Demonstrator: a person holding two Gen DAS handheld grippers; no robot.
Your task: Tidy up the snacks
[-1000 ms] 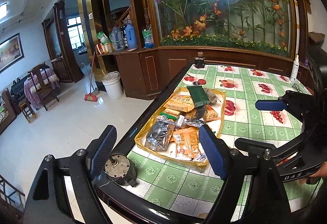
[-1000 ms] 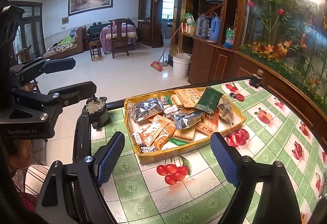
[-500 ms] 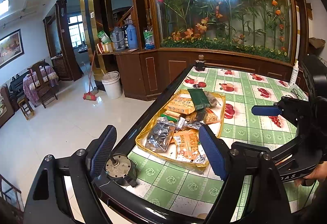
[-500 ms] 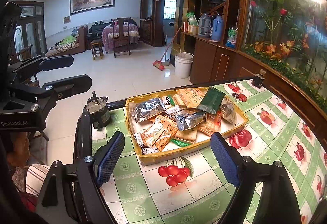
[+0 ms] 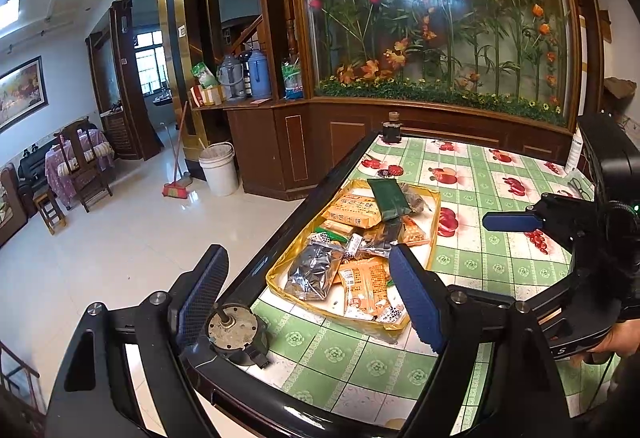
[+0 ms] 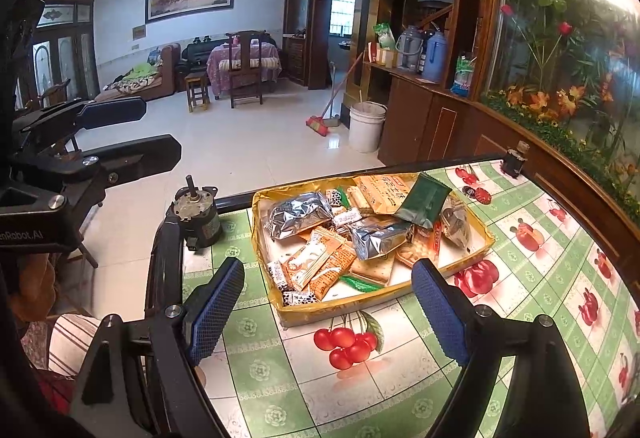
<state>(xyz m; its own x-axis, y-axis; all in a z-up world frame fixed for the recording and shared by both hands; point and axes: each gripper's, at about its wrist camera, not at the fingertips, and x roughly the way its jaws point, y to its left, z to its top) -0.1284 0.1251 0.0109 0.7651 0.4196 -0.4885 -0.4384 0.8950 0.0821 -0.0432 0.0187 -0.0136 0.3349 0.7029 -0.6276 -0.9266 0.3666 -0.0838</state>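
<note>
A shallow yellow tray (image 5: 280,280) sits near the table's left edge, heaped with snack packets: a silver pouch (image 5: 314,272), orange packets (image 5: 364,286), a dark green packet (image 5: 388,198). My left gripper (image 5: 310,296) hovers open short of the tray's near end, nothing between its blue pads. In the right wrist view the same tray (image 6: 256,234) lies just ahead, with silver pouches (image 6: 298,214), the green packet (image 6: 424,200) and orange packets (image 6: 320,266). My right gripper (image 6: 328,312) is open and empty before the tray's long side. Each gripper shows in the other's view: the right (image 5: 500,258), the left (image 6: 160,134).
A small metal motor (image 5: 234,330) stands on the table corner by the black rim. A dark bottle (image 5: 391,126) is at the far end and a white bottle (image 5: 574,154) at the far right. The green fruit-print cloth (image 6: 280,370) covers the table. A hand (image 5: 616,338) holds the right gripper.
</note>
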